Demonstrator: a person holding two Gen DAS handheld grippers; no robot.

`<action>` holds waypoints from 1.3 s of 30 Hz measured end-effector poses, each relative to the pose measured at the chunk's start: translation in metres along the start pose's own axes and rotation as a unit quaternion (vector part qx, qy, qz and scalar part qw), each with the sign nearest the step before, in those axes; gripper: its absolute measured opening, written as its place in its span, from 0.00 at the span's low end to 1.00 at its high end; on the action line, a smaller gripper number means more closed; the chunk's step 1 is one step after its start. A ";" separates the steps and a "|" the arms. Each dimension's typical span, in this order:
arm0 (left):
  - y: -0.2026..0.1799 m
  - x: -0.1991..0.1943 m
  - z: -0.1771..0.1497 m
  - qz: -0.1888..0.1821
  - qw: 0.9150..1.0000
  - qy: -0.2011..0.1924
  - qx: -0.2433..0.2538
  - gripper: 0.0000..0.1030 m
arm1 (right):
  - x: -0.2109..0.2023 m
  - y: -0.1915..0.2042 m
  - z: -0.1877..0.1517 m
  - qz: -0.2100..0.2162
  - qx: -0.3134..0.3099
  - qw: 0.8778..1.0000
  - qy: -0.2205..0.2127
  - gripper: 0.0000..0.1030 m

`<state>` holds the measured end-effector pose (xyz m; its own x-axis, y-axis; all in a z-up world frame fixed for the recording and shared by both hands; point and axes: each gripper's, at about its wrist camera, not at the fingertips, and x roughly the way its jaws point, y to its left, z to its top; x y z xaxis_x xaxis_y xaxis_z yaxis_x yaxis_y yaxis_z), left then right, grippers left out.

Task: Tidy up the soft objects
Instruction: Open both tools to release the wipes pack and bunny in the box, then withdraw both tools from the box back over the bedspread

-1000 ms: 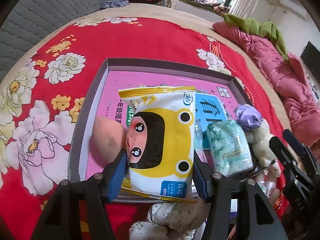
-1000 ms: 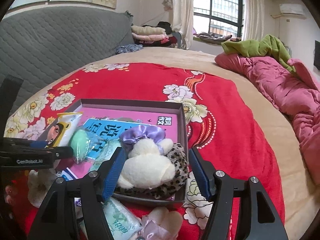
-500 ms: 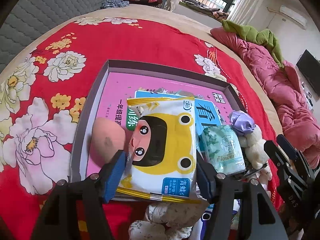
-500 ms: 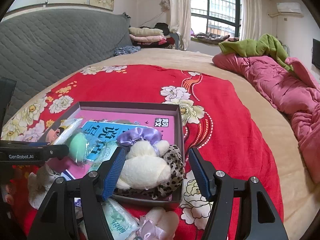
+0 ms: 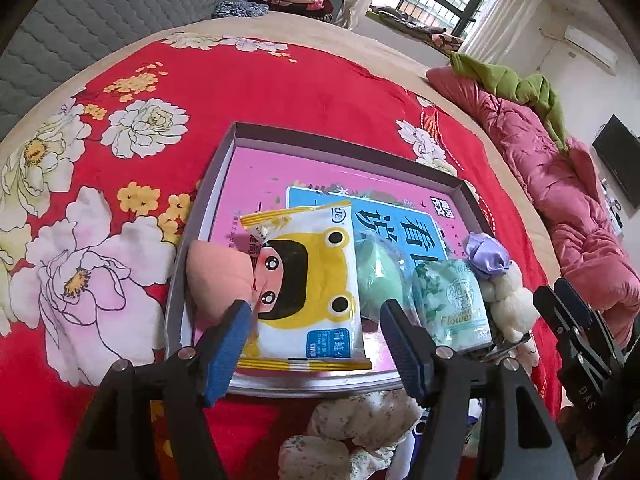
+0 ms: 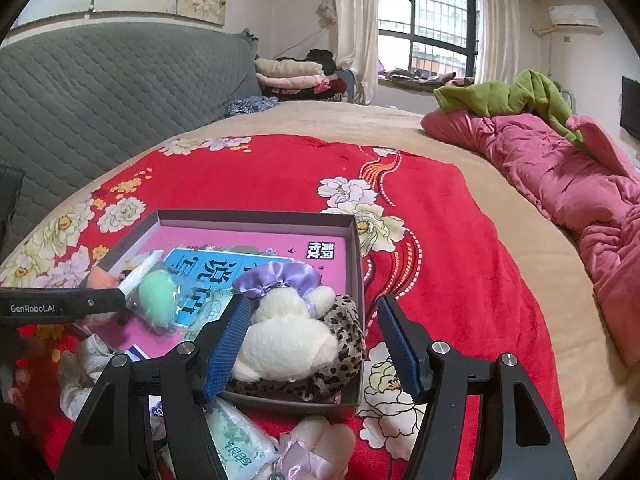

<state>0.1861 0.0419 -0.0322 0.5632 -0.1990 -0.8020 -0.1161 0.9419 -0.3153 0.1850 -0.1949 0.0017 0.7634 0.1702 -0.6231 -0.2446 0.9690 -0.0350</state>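
Note:
A grey box (image 5: 320, 152) with a pink and blue book in its bottom lies on the red flowered blanket. In it lie a peach sponge (image 5: 216, 276), a yellow frog packet (image 5: 308, 280), a wrapped green sponge (image 5: 378, 276), a green tissue pack (image 5: 448, 304) and a white plush toy (image 5: 508, 304) with a lilac bow. My left gripper (image 5: 316, 320) hovers over the packet's near end. Its jaws are opening; the packet lies between them and the pads do not press on it. My right gripper (image 6: 312, 320) stands open around the plush toy (image 6: 288, 340), which rests on leopard-print fabric (image 6: 344, 320).
Outside the box's near edge lie a white speckled soft thing (image 5: 352, 428), a pale green tissue pack (image 6: 240, 444) and a pink plush with a lilac ribbon (image 6: 316, 448). A pink quilt (image 6: 560, 176) lies at the right, and a grey padded headboard (image 6: 120, 80) stands at the left.
The left jaws have spread off the frog packet, which now lies flat in the box with the green sponge showing beside it. The right gripper has not moved.

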 end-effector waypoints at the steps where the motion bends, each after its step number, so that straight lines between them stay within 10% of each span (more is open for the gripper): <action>1: 0.001 0.001 0.000 0.000 1.000 0.001 -0.002 0.65 | 0.000 0.000 0.000 0.000 0.001 1.000 0.000 0.66; 11: -0.002 0.000 -0.005 0.057 0.998 0.005 0.035 0.65 | -0.001 -0.003 0.000 -0.002 0.003 1.000 -0.002 0.66; 39: -0.002 -0.044 0.003 0.045 0.997 -0.051 0.028 0.65 | -0.029 -0.013 0.006 -0.028 0.004 0.999 -0.019 0.72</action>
<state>0.1642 0.0496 0.0049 0.6327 -0.0879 -0.7694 -0.1259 0.9686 -0.2142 0.1695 -0.2115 0.0253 0.7982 0.1228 -0.5897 -0.1971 0.9784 -0.0630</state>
